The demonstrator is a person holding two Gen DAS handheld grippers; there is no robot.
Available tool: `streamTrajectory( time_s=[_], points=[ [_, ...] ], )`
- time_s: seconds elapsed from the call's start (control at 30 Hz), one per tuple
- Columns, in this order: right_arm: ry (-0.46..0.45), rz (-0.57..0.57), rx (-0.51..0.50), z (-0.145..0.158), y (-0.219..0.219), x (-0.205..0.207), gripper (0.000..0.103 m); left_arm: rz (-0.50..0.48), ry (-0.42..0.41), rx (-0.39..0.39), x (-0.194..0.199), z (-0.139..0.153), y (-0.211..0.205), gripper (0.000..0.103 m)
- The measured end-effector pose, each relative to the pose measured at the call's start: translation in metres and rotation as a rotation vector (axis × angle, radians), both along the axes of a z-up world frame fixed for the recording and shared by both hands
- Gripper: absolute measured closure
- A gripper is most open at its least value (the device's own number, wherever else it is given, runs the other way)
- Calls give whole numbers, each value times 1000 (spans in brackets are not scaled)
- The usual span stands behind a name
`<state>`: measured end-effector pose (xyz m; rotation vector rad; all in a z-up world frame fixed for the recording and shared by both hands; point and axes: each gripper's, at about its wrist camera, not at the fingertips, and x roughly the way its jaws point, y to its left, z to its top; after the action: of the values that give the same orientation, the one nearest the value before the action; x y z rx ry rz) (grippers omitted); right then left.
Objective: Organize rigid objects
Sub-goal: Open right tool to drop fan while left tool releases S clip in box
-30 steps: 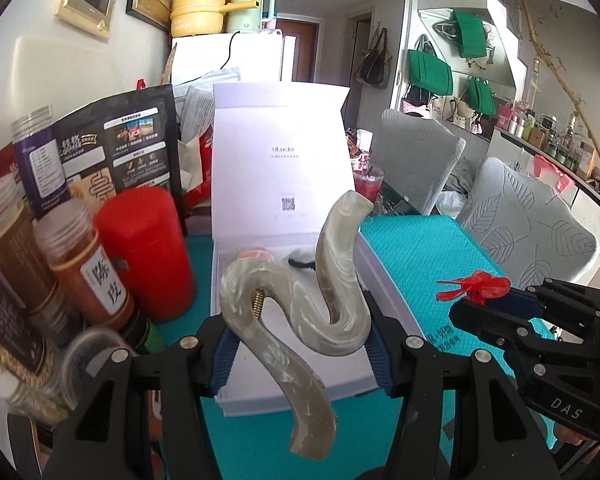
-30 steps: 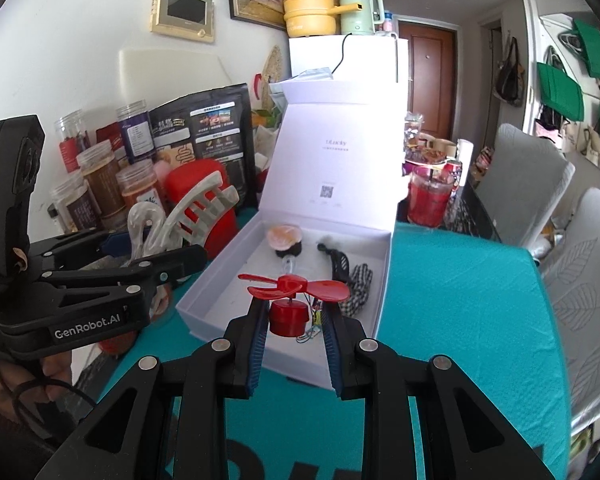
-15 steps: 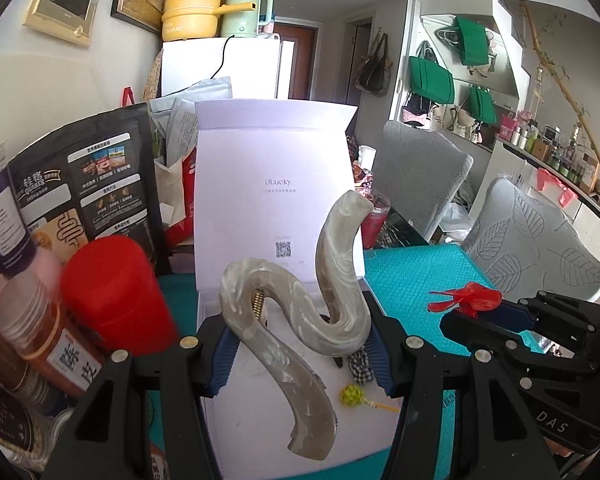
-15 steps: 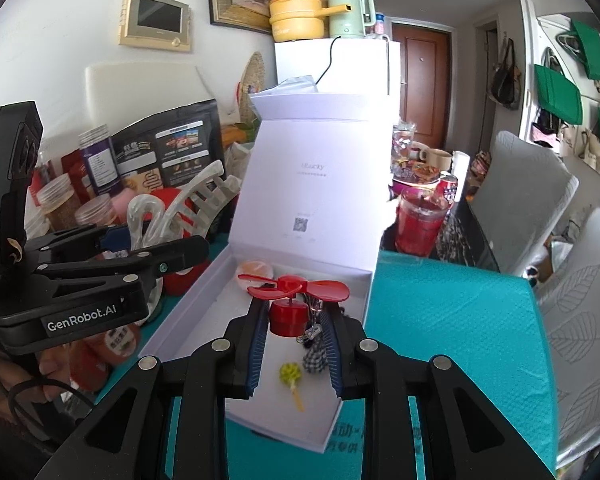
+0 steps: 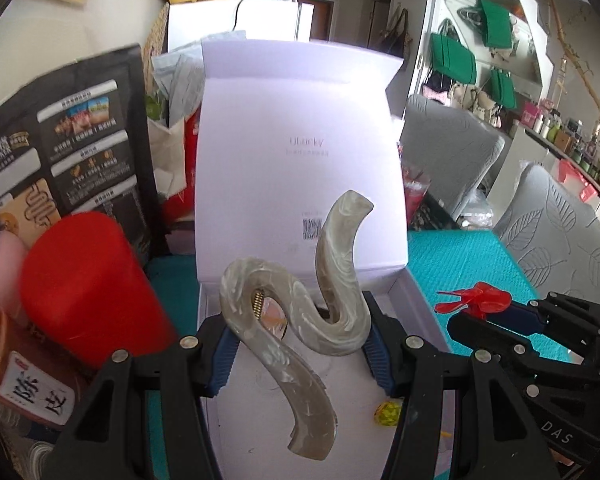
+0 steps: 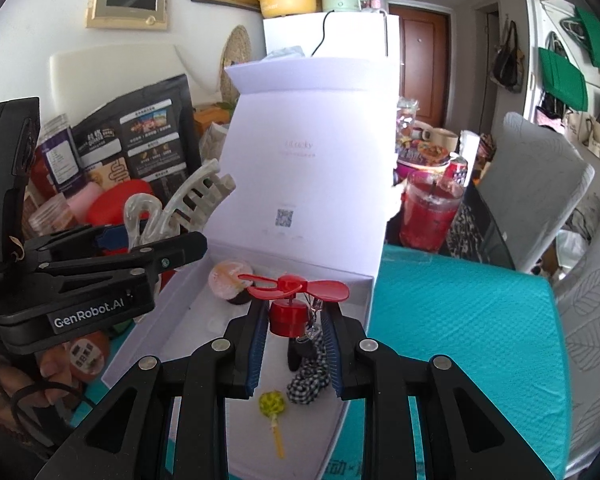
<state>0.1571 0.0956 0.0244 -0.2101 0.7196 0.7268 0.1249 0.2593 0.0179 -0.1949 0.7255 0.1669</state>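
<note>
Teal textured table cover (image 6: 460,320), cluttered dining room, white fridge behind. Far left: spice jars, black printed snack pouch (image 5: 60,140), red cylindrical canister (image 5: 84,288). Next, left gripper (image 5: 298,340): jaws about half open, blue pads clamped on both sides of a marbled grey-beige S-curved hair claw clip (image 5: 300,320), held above the near end of the open white cardboard gift box (image 6: 172,312), lid upright. Box floor holds a pink round item, black-and-white checked fabric piece (image 6: 308,380), yellow-green lollipop-shaped item (image 6: 274,404). Right gripper (image 6: 294,320): jaws nearly closed, pinching the red barrel of a small red plastic propeller fan (image 6: 292,292), blades up, over the box's right side. Grey leaf-pattern chairs at right.
</note>
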Motion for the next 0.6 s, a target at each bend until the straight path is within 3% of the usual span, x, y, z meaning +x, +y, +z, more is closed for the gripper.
streamTrajectory(
  time_s=[0.6],
  points=[
    [120,0,-74,-51,24,26,77,-28,218,-12,31,-55,9,48]
  ],
)
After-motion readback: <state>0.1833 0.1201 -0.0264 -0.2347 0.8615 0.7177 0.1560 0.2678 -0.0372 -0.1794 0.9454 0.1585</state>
